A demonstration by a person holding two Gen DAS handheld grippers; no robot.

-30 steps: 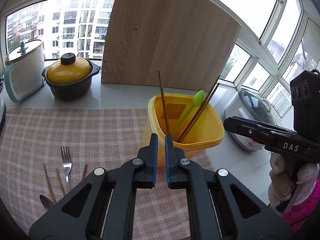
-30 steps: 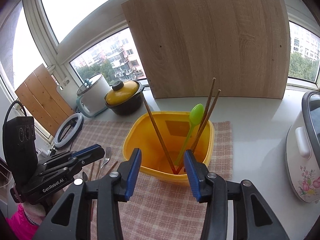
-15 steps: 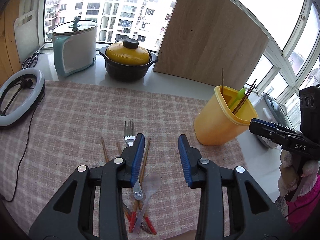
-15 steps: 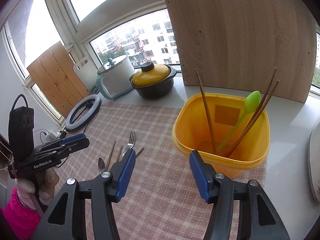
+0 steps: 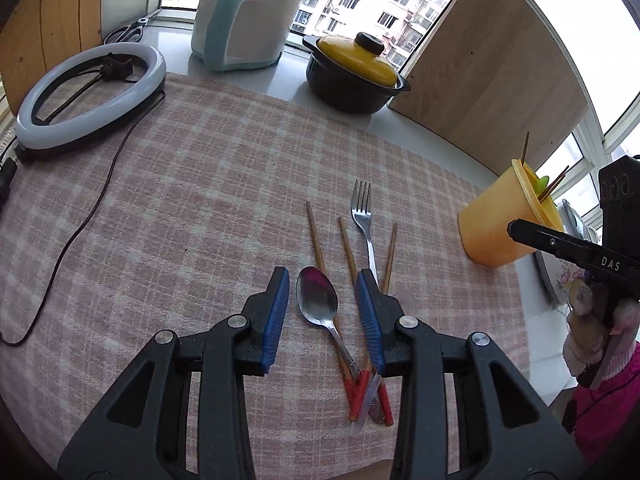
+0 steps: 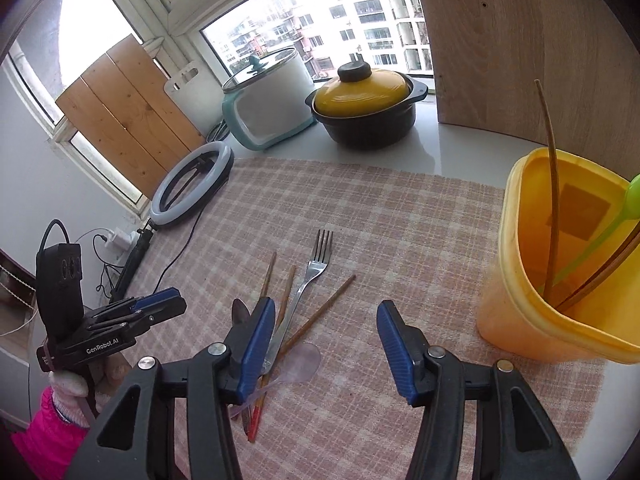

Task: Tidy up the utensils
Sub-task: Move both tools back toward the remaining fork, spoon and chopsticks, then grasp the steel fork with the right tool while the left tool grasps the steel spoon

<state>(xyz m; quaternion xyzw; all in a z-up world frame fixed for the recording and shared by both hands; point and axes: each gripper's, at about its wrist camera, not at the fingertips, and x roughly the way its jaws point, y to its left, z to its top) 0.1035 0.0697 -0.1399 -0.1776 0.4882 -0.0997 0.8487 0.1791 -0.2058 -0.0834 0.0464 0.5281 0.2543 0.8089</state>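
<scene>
My left gripper [image 5: 322, 294] spread, nothing pinched, hovers over metal spoon [image 5: 318, 300] on checked cloth [image 5: 180, 200] covering table. Fork [image 5: 362, 216] and three chopsticks [image 5: 316, 236] lie just beside spoon, handles crossing. My right gripper [image 6: 326, 332] spread, jaws closing, empty, above cloth between fork [image 6: 316, 264] and yellow tub [image 6: 560, 320]. Tub holds green spoon [image 6: 630, 200] and chopsticks.

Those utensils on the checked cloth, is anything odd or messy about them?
Yes: the metal fork, metal spoon and red-tipped wooden chopsticks lie loose and crossing, unlike those standing in the yellow plastic tub.
</scene>
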